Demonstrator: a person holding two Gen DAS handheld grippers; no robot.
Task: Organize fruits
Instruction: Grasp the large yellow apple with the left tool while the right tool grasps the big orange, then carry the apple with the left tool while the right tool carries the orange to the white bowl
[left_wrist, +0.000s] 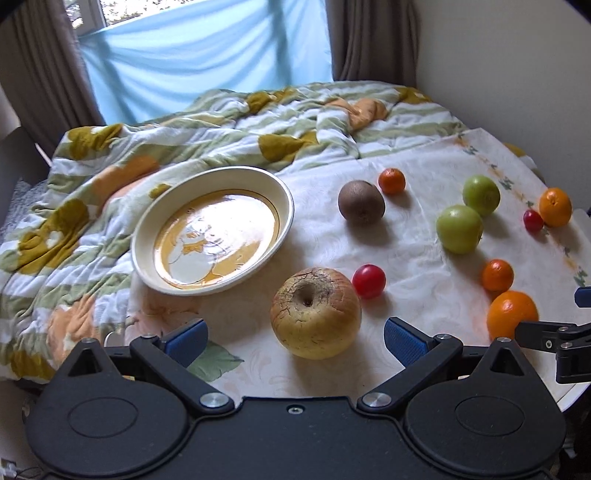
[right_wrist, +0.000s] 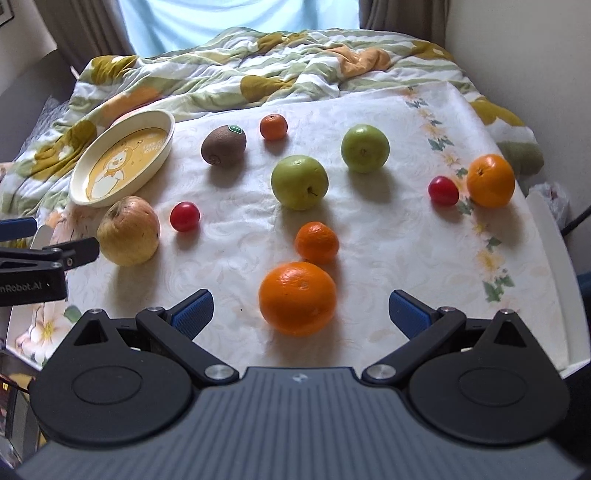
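Over at the left the cream plate (left_wrist: 212, 230) sits half on the rumpled quilt (left_wrist: 74, 206) and half on the white cloth (right_wrist: 369, 236), so it tilts a little and holds no fruit yet. Just beside it, nearer me, rests the wrinkled yellow apple (left_wrist: 316, 313), and the left gripper (left_wrist: 295, 341) hangs right in front of it with its jaws spread wide and nothing between them. A small red fruit (left_wrist: 368, 281) lies close against the apple's right side; a clumsy close could knock it rolling. Farther back sit the kiwi (right_wrist: 224, 145) and a little mandarin (right_wrist: 273, 126), then two green apples (right_wrist: 299, 182) near each other in the middle. Nearer, a small mandarin (right_wrist: 317, 242) almost touches the big orange (right_wrist: 297, 298), which the right gripper (right_wrist: 299, 317) faces, its jaws also wide apart and empty. At the far right another red fruit (right_wrist: 443, 190) lies just beside a second orange (right_wrist: 490, 180), near the cloth's edge. My worry is that round fruit set on that slanted plate could roll off onto the bedding, and that the soft surface underneath might let anything nudged wander toward the edge.
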